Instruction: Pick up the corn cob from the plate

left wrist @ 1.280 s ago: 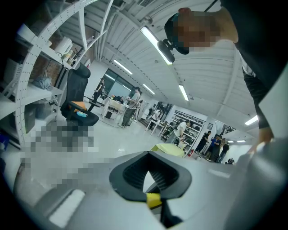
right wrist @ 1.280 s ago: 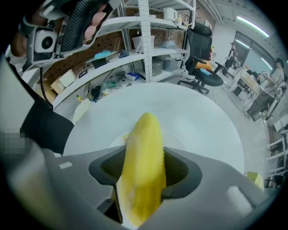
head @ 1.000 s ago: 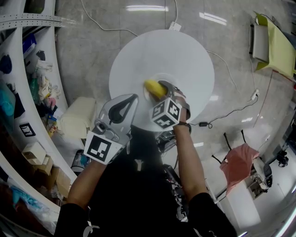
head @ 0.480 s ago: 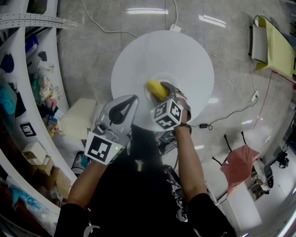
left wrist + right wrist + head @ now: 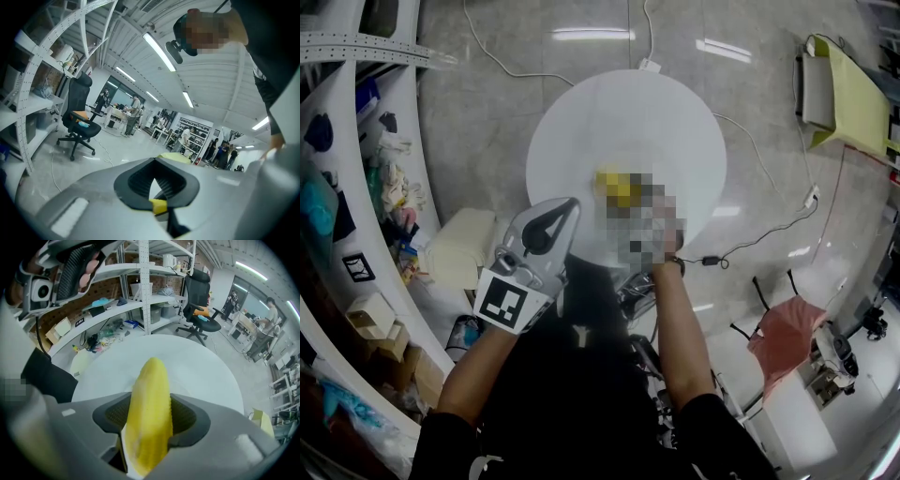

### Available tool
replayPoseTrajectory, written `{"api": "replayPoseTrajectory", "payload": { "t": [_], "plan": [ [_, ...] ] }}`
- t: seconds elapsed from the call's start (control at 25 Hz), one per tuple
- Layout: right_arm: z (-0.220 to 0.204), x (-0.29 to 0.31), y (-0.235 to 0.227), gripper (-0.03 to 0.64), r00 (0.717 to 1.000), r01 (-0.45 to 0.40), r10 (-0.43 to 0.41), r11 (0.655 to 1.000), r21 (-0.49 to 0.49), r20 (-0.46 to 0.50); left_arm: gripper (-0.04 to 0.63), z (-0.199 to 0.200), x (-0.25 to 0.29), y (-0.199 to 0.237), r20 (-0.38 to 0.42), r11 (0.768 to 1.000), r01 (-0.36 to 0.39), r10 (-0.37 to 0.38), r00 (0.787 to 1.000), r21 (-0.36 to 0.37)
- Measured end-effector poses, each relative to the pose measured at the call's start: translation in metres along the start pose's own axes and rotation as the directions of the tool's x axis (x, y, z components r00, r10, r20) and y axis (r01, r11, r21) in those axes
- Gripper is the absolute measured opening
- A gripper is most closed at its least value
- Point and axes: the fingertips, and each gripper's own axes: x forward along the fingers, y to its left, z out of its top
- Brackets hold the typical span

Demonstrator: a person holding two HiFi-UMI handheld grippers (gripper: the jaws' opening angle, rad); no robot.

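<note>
The round white table fills the middle of the head view; its near edge is hidden behind the person's arms and the two grippers. The left gripper is held over the near left edge of the table. In its own view the jaws meet at the tips and grip nothing. A small yellow piece sits at the base of the gap between them, and I cannot tell what it is.

The right gripper is covered by a blurred patch in the head view, so only its own view shows it. There the jaws stand rather wide and are closed on the corn cob, with the pads pressing on both of its sides.

The plate is white on the white table, and I cannot make out its rim. The corn cob is near the centre of the table, slightly toward the near edge. Its lower end is cut off behind the jaws, so I cannot tell whether it touches the plate.
</note>
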Motion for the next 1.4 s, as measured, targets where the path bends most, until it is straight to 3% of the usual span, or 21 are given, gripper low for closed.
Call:
{"api": "replayPoseTrajectory", "payload": {
  "t": [1.4],
  "plan": [
    [0.016, -0.093, 0.011, 0.249, 0.991, 0.110, -0.116, 0.990, 0.093, 0.068, 0.002, 0.087, -0.025, -0.055, 0.132, 0.992, 0.060, -0.074, 0.988, 0.112]
  ]
}}
